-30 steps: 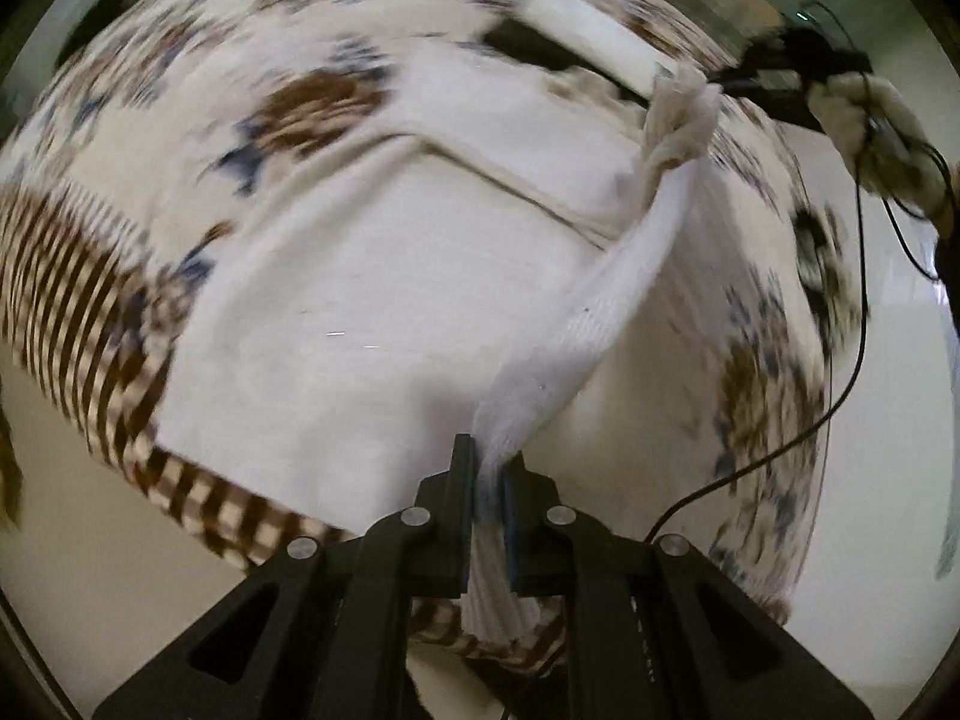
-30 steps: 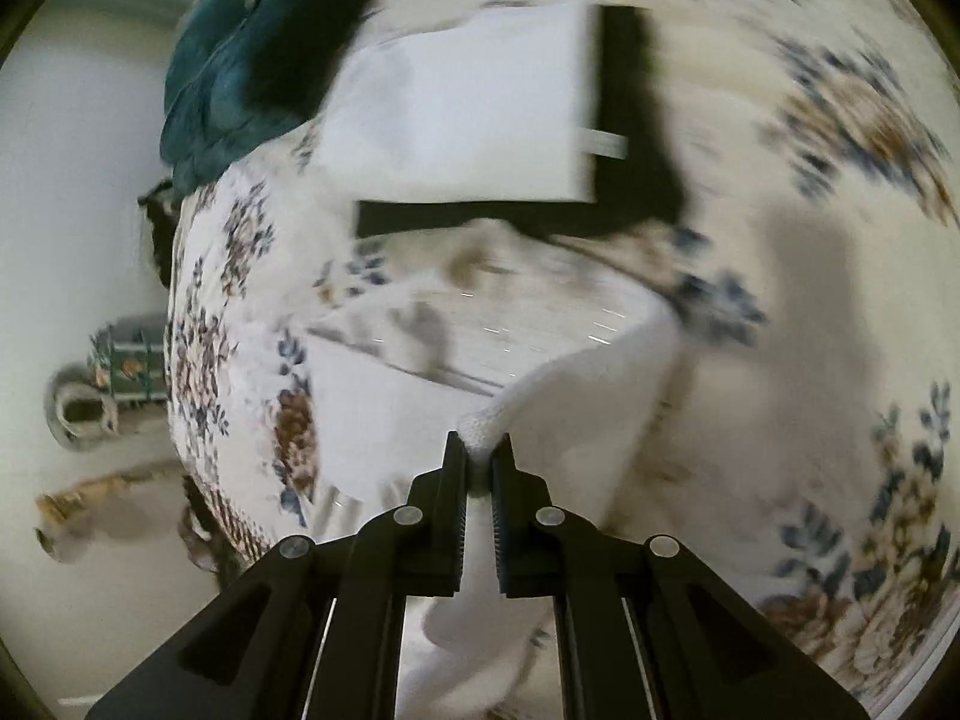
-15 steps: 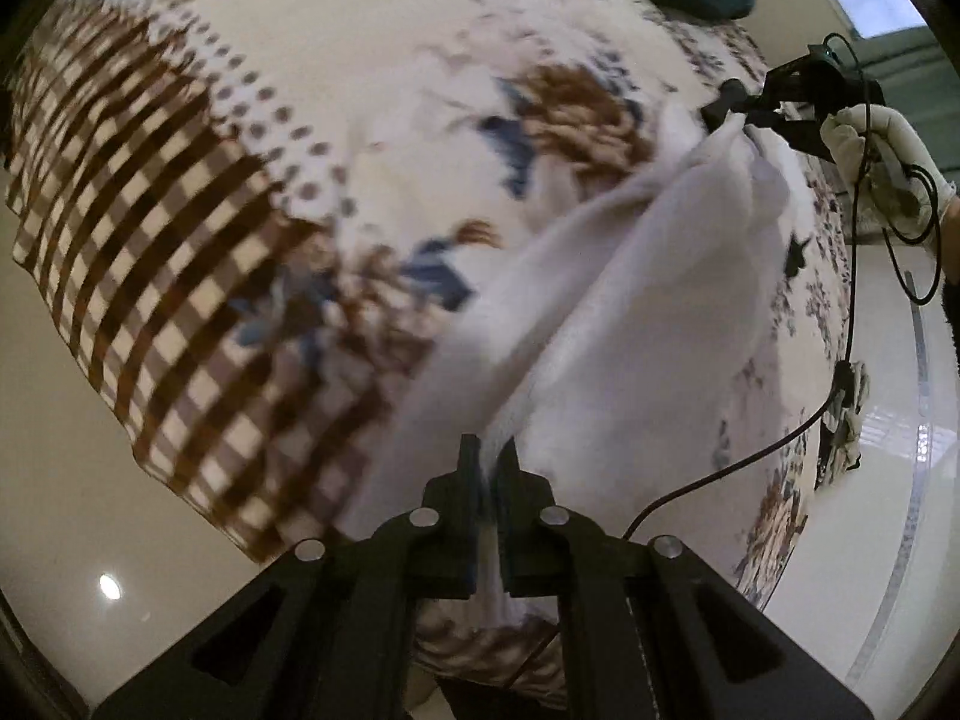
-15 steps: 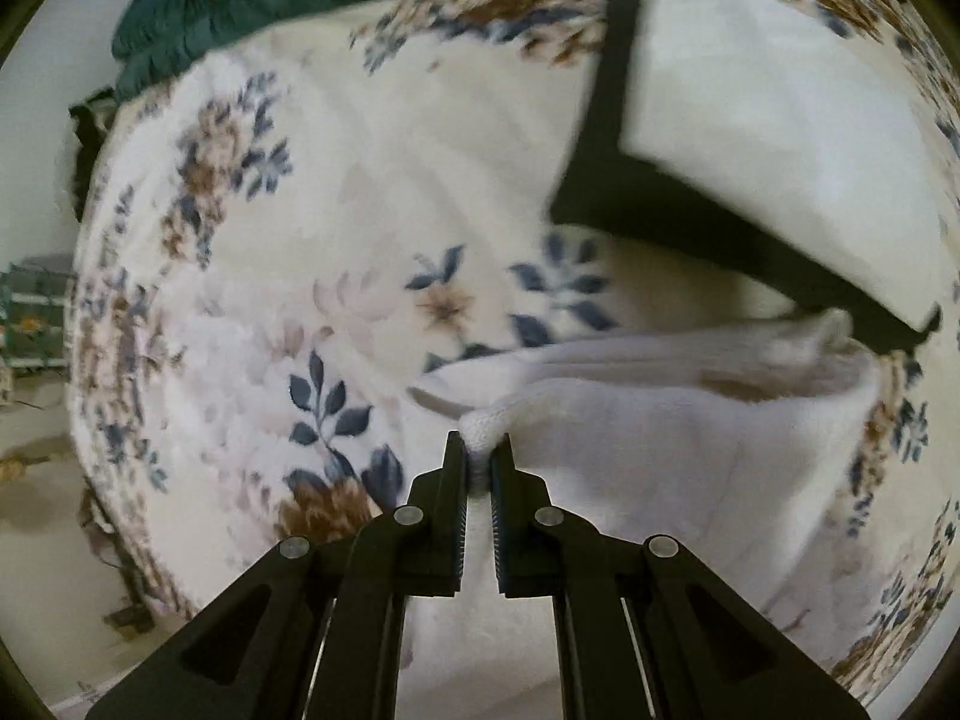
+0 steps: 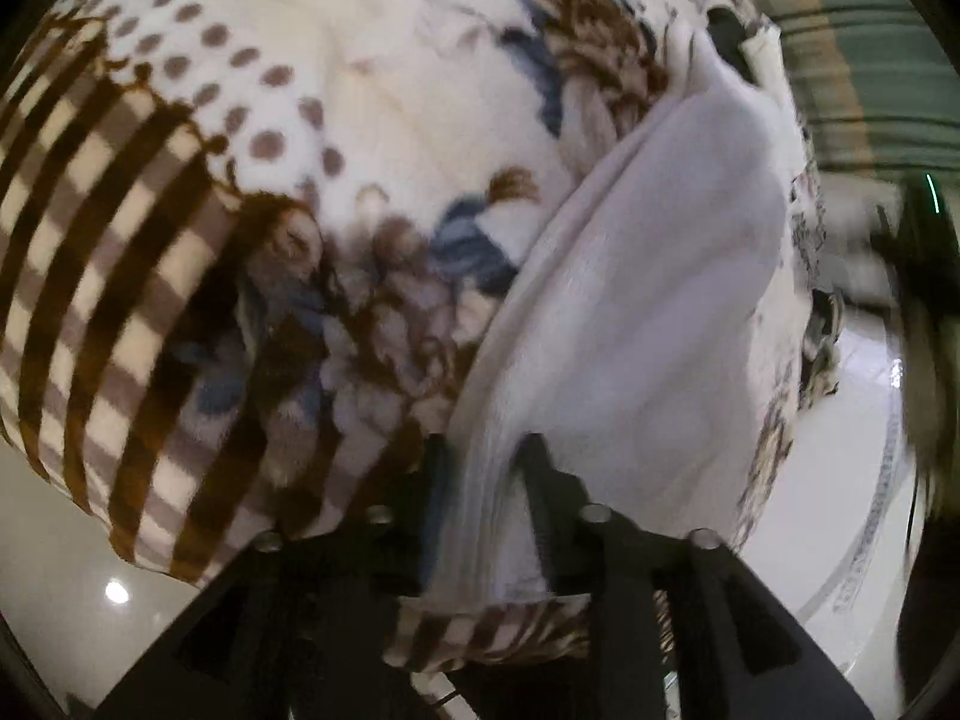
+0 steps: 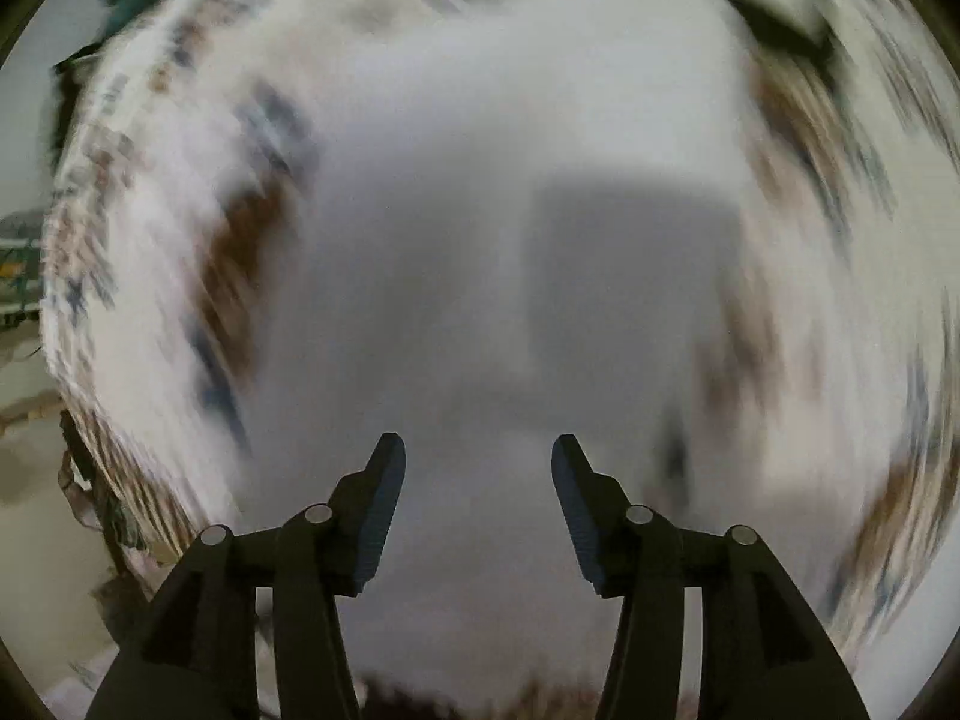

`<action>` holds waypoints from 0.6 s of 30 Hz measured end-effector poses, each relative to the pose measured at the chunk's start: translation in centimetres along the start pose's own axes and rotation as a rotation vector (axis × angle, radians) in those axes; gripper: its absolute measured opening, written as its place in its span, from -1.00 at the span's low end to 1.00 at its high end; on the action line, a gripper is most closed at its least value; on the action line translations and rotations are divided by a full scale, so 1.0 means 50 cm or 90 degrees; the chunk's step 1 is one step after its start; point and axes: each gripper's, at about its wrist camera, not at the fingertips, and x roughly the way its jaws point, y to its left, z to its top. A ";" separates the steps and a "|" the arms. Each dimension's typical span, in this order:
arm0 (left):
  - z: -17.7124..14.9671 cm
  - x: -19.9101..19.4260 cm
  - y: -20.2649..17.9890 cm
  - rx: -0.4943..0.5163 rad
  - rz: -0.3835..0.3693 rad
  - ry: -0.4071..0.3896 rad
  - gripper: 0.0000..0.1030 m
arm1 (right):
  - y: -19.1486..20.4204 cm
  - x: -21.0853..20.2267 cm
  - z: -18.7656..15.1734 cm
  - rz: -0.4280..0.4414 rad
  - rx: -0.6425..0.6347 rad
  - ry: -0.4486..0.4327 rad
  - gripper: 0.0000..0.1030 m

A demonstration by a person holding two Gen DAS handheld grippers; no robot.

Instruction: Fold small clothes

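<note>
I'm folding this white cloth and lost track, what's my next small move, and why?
Probably open the left gripper: the white cloth is bunched between its fingers, while the right gripper is open with nothing between its fingers. The cloth seems to lie doubled on the floral blanket; blur hides detail.

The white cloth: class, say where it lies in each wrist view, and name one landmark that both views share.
Left wrist view: the white cloth runs from lower centre, between the left gripper fingers, up to the upper right.
Right wrist view: it fills the blurred centre, ahead of the open right gripper, which holds nothing.
Shared landmark: the floral blanket under the cloth.
</note>
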 end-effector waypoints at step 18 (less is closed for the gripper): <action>-0.012 0.006 -0.055 0.039 0.104 0.010 -0.44 | -0.175 0.161 -0.465 0.176 0.262 0.029 -0.96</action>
